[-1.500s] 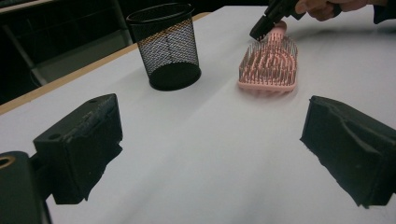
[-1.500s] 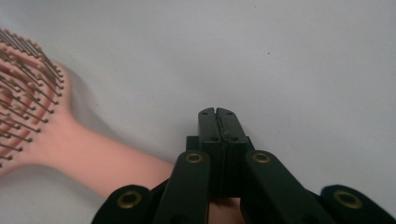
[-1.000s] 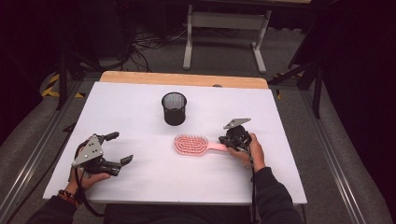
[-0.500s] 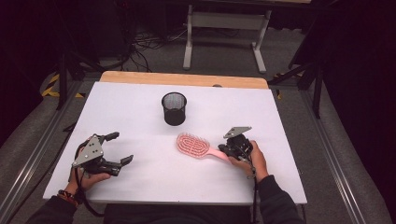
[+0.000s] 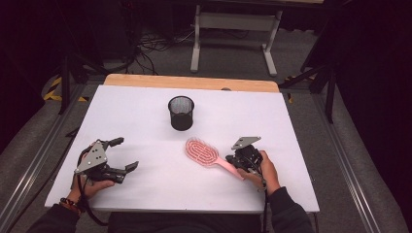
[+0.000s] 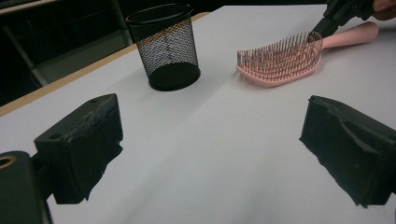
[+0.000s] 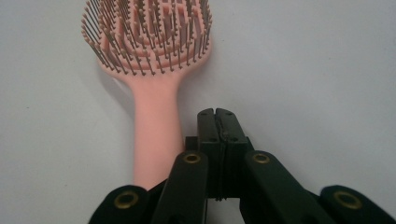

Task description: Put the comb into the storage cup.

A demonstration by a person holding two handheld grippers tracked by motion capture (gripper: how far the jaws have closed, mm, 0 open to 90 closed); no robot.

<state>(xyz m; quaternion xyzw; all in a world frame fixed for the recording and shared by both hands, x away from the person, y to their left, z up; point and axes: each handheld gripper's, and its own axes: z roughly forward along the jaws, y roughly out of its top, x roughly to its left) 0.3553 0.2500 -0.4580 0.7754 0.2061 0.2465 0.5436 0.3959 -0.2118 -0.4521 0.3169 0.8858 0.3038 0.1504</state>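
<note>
From above, the pink hairbrush (image 5: 208, 154) lies bristles-up on the white surface (image 5: 145, 121), near the mesh cup (image 5: 181, 112). The left hand-held gripper (image 6: 210, 154) waits wide apart and empty. The right hand-held gripper (image 7: 216, 122) is closed on nothing beside the handle; it should open and straddle the handle squarely before squeezing.

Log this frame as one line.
right gripper: shut, beside hairbrush handle | left gripper: open, idle | mesh cup: upright
</note>
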